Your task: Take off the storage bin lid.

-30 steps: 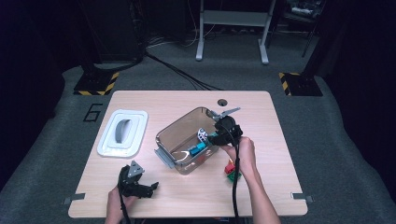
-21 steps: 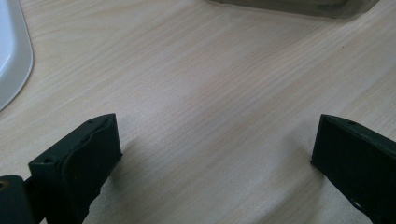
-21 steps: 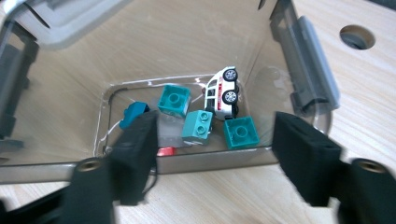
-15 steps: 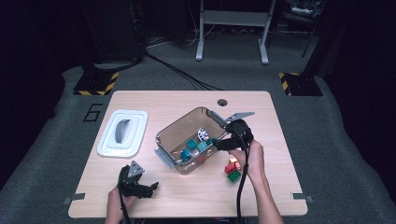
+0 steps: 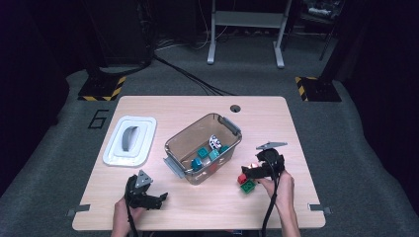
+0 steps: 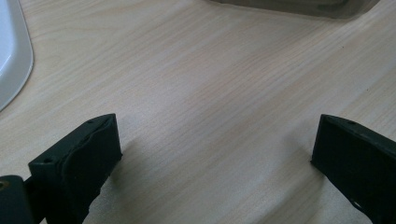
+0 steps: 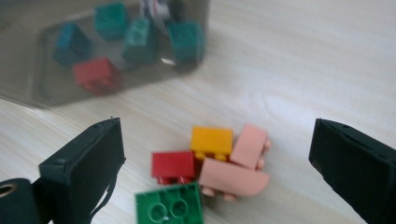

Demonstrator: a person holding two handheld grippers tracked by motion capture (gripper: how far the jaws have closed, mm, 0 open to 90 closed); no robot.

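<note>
A "6" (image 5: 100, 119) is marked on the floor at nine o'clock of the table (image 5: 296, 123). The right gripper (image 7: 219, 154), jaws just opened wide, is held over loose bricks (image 7: 210, 163) at four o'clock of the clear bin (image 5: 225, 124). The left gripper (image 5: 159, 198) is open, empty.

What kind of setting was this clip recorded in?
Probably a lab or studio set up for recording. A lone wooden table stands on grey carpet in a dark room, with black cables trailing over the floor, yellow-and-black hazard-striped bases at the sides, and a metal stand behind.
</note>
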